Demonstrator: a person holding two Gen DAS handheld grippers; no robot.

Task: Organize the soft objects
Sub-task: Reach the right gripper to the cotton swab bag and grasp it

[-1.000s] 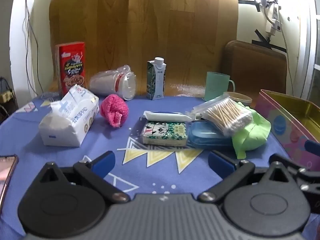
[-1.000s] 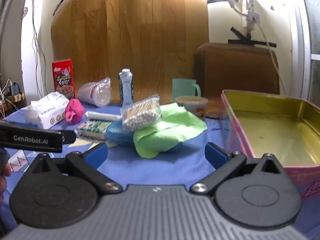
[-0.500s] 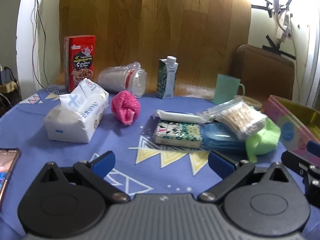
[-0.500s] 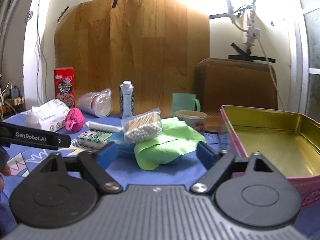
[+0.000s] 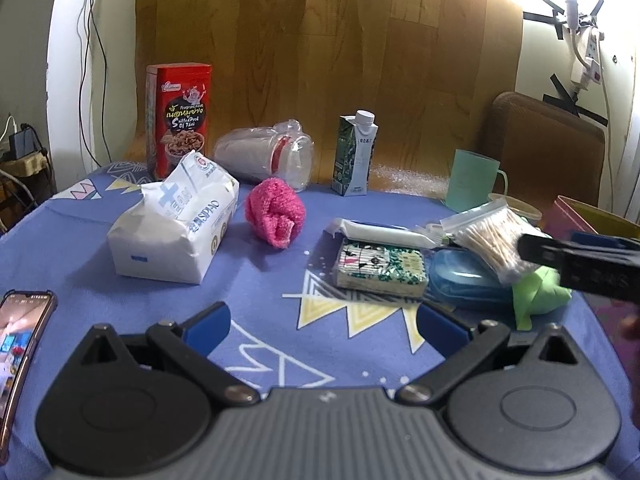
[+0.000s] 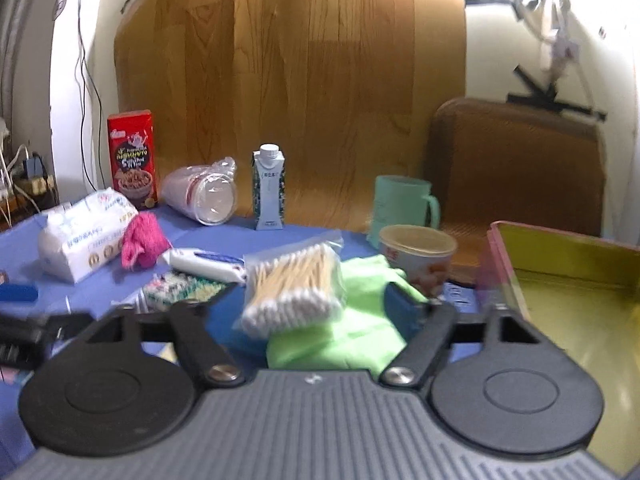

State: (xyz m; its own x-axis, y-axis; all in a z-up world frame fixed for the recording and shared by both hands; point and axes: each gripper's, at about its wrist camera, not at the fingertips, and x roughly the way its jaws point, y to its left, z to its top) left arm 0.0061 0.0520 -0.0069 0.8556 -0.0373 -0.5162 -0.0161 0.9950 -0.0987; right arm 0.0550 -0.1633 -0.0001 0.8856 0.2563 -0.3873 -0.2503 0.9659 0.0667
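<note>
right gripper (image 6: pixel 316 300), jaws opening, straddles the green cloth (image 6: pixel 352 332) and cotton swab bag (image 6: pixel 294 288) near the tabletop's right edge; only its view shows the paper bowl (image 6: pixel 418 256). left gripper (image 5: pixel 324 326) released, over bare cloth; its view alone shows the phone (image 5: pixel 22 344).

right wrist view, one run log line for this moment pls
phase: approach | right gripper: jaws opening around cotton swab bag on green cloth, no grip | left gripper: open, empty | tin box: empty
</note>
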